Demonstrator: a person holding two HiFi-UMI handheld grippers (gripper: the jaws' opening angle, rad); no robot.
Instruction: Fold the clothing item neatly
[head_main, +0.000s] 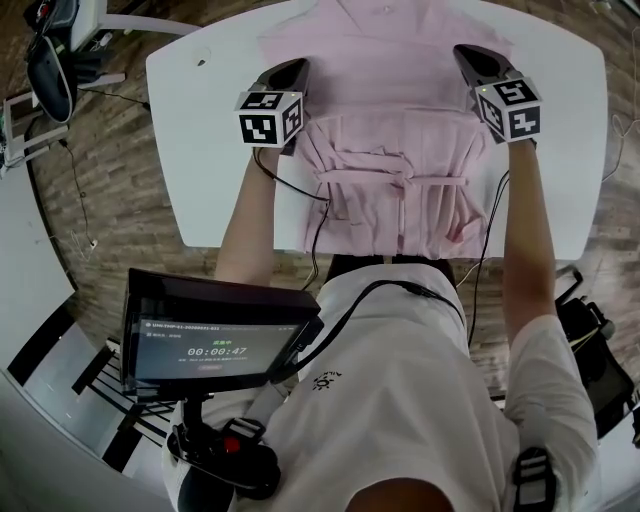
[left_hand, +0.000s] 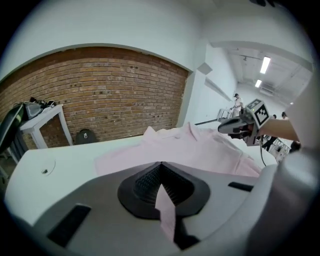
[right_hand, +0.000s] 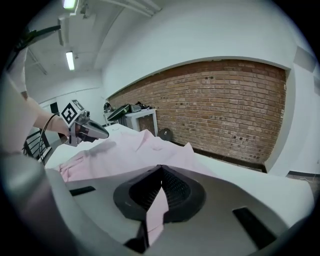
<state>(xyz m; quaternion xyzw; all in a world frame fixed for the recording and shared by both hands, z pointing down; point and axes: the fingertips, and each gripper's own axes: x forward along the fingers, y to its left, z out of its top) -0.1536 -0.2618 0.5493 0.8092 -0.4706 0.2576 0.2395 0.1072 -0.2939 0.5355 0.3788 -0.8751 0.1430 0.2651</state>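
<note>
A pink shirt (head_main: 395, 95) lies spread on the white table (head_main: 200, 150), collar at the far edge and its near part bunched in folds (head_main: 400, 190) by the front edge. My left gripper (head_main: 290, 72) hovers over the shirt's left side, shut on a strip of pink cloth (left_hand: 166, 205). My right gripper (head_main: 468, 55) is over the right side, likewise shut on pink cloth (right_hand: 156, 202). Each gripper shows in the other's view: the right gripper (left_hand: 235, 126) and the left gripper (right_hand: 94, 131), both raised above the shirt (left_hand: 195, 145).
A screen (head_main: 215, 340) hangs on the person's chest rig, with cables running to the grippers. A dark chair (head_main: 50, 60) stands off the table's far left corner. A brick wall (left_hand: 100, 90) lies beyond, with a small white side table (left_hand: 45, 117) against it.
</note>
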